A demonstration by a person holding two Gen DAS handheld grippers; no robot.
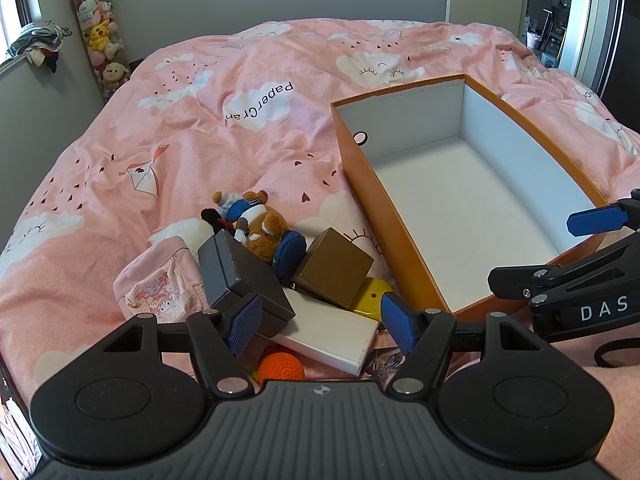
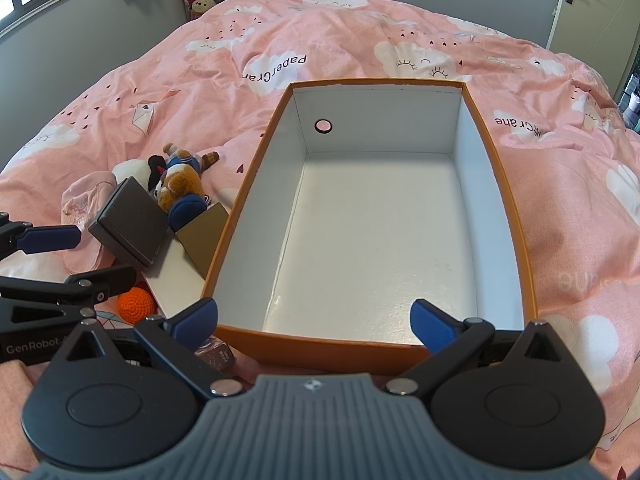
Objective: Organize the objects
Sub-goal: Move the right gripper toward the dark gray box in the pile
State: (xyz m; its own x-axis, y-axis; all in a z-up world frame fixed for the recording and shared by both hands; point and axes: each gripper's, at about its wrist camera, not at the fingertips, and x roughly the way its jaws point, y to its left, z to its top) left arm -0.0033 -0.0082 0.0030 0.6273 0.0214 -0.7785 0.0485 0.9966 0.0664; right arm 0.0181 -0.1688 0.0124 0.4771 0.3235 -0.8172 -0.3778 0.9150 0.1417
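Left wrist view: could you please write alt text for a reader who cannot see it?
An empty orange box with a white inside sits on a pink bedspread, beside a pile of small things: a dark grey box, a brown box, a plush bear and an orange crocheted ball. The left gripper hovers open over the pile.

The box (image 2: 372, 240) lies open-topped on the bed (image 1: 160, 120), its white floor bare, so there is free passage down into it; its orange walls bar entry from the sides; left of it a tight pile crowds the bed: black case (image 1: 244, 280), brown block (image 1: 336, 270), white slab (image 1: 336, 336), plush (image 1: 260, 228), orange ball (image 1: 280, 366); beyond the pile the bedspread lies clear to the wall.
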